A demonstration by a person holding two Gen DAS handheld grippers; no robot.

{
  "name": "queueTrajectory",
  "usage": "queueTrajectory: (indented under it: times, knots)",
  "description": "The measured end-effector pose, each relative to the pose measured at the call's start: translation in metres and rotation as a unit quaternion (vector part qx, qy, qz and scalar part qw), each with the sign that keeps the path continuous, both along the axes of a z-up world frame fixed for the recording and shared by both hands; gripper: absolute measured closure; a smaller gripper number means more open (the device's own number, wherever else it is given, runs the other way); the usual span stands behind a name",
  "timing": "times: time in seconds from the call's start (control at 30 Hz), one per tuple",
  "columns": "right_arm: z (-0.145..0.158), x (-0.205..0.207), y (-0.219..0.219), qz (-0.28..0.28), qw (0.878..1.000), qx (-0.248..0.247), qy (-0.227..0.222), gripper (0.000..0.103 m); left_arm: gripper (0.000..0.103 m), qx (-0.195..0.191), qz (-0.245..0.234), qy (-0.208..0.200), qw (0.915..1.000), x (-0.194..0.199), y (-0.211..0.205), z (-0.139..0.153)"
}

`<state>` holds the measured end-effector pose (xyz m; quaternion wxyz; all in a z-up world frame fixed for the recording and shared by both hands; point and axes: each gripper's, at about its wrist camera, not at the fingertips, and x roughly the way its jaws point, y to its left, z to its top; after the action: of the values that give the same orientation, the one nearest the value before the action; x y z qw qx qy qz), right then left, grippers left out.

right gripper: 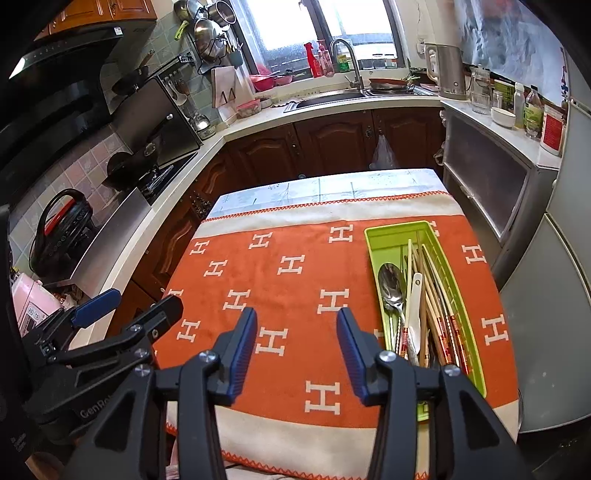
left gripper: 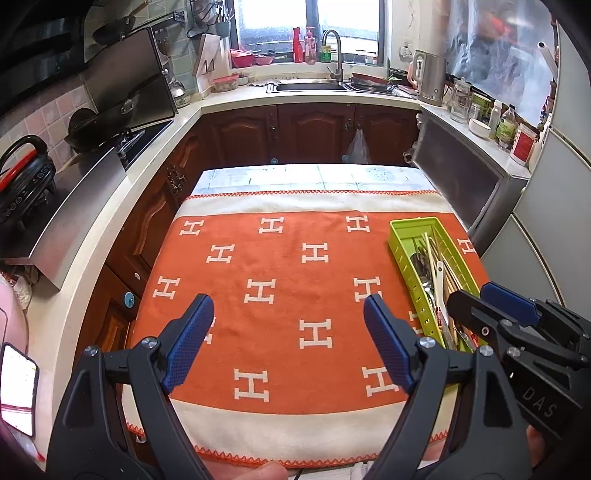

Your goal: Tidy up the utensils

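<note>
One orange cloth (right gripper: 295, 295); kitchen counter (left gripper: 236, 99).

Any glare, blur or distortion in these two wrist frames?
Left wrist view: window blown out, counters bowed by the fisheye, black vignette in the corners, tray sharp. Right wrist view: same blown-out window, plastic sheet top right smeared; spoon and chopsticks crisp, shadows soft.

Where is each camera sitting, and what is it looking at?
Left wrist: on the left tool, looking down over the orange cloth; its open fingers and a fingertip at the bottom show.
Right wrist: on the right tool, open and empty, facing the same way.
Both share the cloth, the green tray of utensils, the sink.
</note>
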<state>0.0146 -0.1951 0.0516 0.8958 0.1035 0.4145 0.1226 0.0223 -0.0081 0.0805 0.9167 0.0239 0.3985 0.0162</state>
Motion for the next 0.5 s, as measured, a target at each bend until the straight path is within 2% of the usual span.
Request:
queueTrajectory:
  times: [0.5]
  knots:
    - [-0.0028,0.0073,0.0024,-0.003,1.000,0.003,0.004,0.058,0.021,-0.003,-0.005,0.007,1.0000,0.0083,-0.0025,-0.0070]
